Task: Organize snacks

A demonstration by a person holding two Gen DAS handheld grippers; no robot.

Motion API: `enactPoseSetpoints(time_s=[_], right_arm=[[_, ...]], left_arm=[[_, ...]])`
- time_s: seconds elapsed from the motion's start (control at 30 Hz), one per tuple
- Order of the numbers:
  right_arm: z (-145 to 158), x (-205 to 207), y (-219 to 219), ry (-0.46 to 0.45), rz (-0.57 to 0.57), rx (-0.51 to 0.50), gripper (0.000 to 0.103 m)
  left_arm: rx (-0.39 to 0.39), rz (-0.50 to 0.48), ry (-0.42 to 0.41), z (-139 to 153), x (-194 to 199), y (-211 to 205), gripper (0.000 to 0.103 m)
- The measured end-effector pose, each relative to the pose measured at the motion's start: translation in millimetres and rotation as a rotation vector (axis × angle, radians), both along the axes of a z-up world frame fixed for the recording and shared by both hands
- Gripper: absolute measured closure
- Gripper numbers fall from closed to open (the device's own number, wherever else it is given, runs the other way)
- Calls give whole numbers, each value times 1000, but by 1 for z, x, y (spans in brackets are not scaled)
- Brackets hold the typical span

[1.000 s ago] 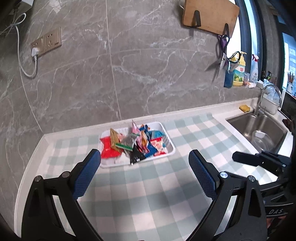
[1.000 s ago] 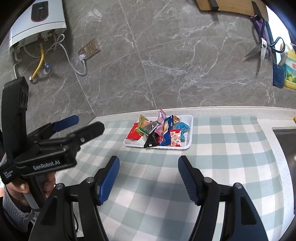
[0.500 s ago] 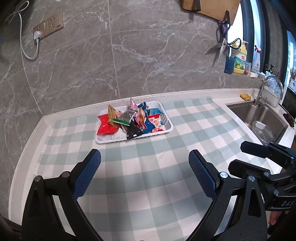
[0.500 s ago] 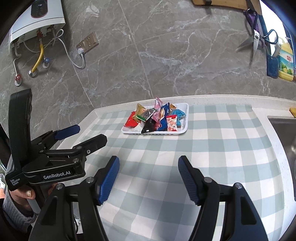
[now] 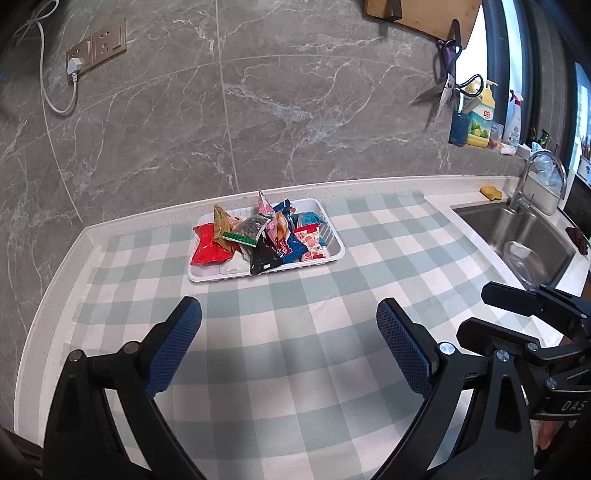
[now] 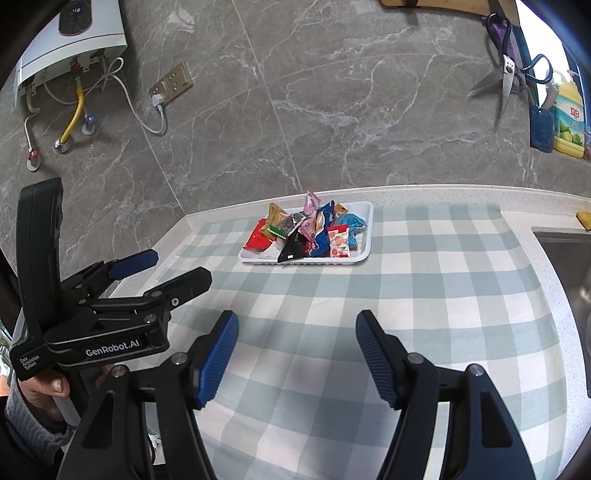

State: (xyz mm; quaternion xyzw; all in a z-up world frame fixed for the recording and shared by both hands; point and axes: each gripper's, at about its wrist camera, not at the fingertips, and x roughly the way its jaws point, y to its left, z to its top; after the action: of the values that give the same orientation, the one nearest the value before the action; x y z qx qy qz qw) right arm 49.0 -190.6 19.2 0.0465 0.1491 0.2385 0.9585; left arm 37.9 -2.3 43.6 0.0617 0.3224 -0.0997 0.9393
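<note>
A white tray [image 5: 334,236] [image 6: 365,221] sits near the back wall on the checked cloth, piled with several snack packets: a red one [image 5: 207,247] at its left, a black one [image 5: 264,258] at the front, a blue one [image 6: 351,221] at the right. My left gripper [image 5: 289,343] hangs open over the cloth, well short of the tray, nothing between its blue pads. My right gripper [image 6: 297,350] is open too, empty, to the right of the left one and equally far from the tray. A hand [image 6: 40,387] holds the left gripper's handle.
A steel sink [image 5: 517,236] with a tap [image 5: 532,173] lies at the right. Scissors [image 5: 443,92], bottles [image 5: 480,118] and a cutting board [image 5: 417,14] hang or stand on the back wall. A wall socket [image 5: 96,48] and water heater [image 6: 70,40] are at the left.
The left gripper has sunk and tipped down a little, so the tray now sits higher and farther in its view. The right gripper has barely shifted. Both stay open.
</note>
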Motion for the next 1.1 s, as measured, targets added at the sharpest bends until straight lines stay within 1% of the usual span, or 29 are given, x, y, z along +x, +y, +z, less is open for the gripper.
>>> enactPoseSetpoints(time_s=[1.1], right_arm=[[0,1,-1,3,3,-2,34]], left_arm=[[-1,10,2,-3,4,0,6]])
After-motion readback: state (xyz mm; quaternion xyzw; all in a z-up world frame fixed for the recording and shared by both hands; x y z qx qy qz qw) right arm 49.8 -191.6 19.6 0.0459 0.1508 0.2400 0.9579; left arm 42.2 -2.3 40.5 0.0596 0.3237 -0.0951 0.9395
